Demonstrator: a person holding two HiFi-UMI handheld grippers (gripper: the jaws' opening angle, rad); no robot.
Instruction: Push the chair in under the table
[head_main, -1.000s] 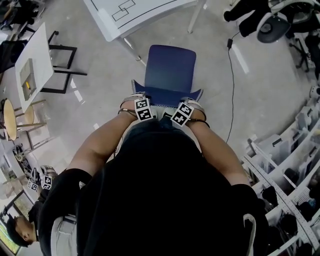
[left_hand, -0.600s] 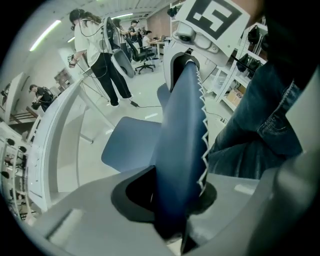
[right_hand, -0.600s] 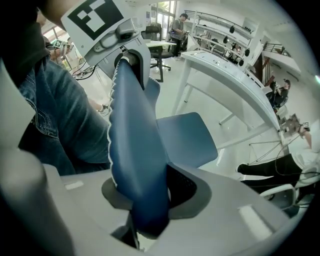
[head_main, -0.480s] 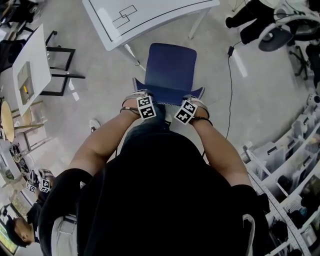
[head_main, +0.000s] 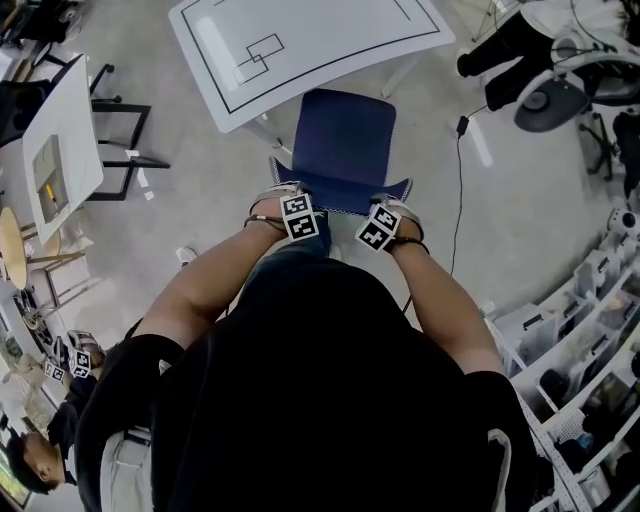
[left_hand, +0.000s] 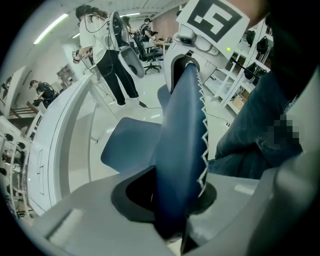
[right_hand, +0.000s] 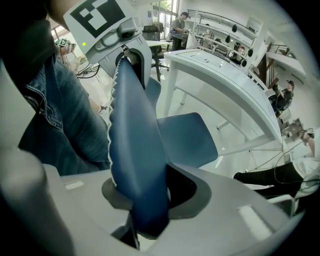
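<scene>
Blue chair (head_main: 340, 140) at upper centre of head view. Seat front edge meets near edge of white bench (head_main: 300, 50), possibly tucked just under it; overlap hard to judge from above. Left tool (left_hand: 172, 215) clamped narrow on top edge of backrest (head_main: 340, 190), at its left end in frame. Right tool (right_hand: 145, 210) likewise gripping backrest at right end. Both tools point steeply down. Person's jeans (left_hand: 260, 130) just behind backrest.

Bright, even ceiling light, soft shadows. Gripper views: strong fisheye, black corners; chair back (left_hand: 180, 150) blurs close at the jaws, sharper beyond them.
</scene>
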